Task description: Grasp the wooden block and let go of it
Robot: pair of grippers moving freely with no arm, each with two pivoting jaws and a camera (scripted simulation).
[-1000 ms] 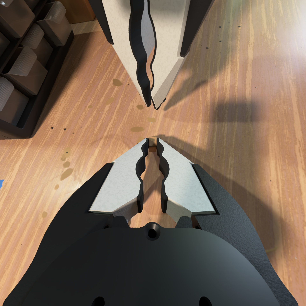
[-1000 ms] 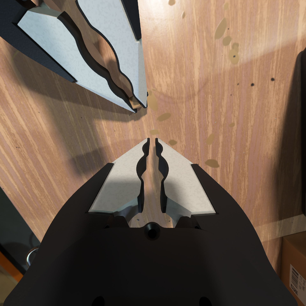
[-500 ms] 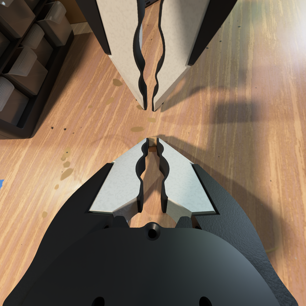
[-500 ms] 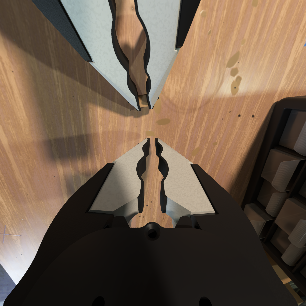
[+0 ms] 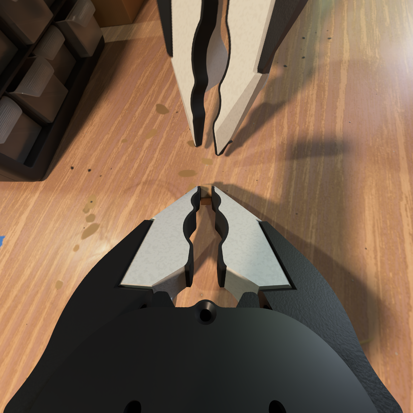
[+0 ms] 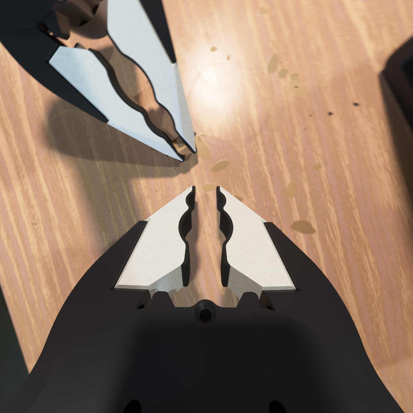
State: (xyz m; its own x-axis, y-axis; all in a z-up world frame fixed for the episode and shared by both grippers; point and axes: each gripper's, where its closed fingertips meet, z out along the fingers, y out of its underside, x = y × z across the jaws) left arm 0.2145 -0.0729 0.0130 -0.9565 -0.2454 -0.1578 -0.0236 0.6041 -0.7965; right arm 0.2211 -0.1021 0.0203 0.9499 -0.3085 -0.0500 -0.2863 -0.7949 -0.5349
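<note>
A small wooden block (image 5: 205,197) sits pinched between the tips of my left gripper (image 5: 205,190), low over the wooden table (image 5: 312,201). The left gripper is shut on it. In the right wrist view the left gripper (image 6: 188,155) comes in from the upper left with the block (image 6: 180,147) showing between its tips. My right gripper (image 6: 205,190) is open and empty, with a narrow gap between its fingers. It faces the left gripper a short way off and does not touch the block. It also shows in the left wrist view (image 5: 207,148), tips down towards the table.
A black organiser (image 5: 33,100) with several compartments stands at the left, and its edge shows in the right wrist view (image 6: 397,78). A cardboard box (image 5: 118,11) stands behind it. Brown stains (image 5: 186,173) dot the table between the grippers.
The right gripper's fingers have parted from nearly closed to a wider gap, and it has swung round relative to the left gripper. The left gripper has stayed still, shut on the block.
</note>
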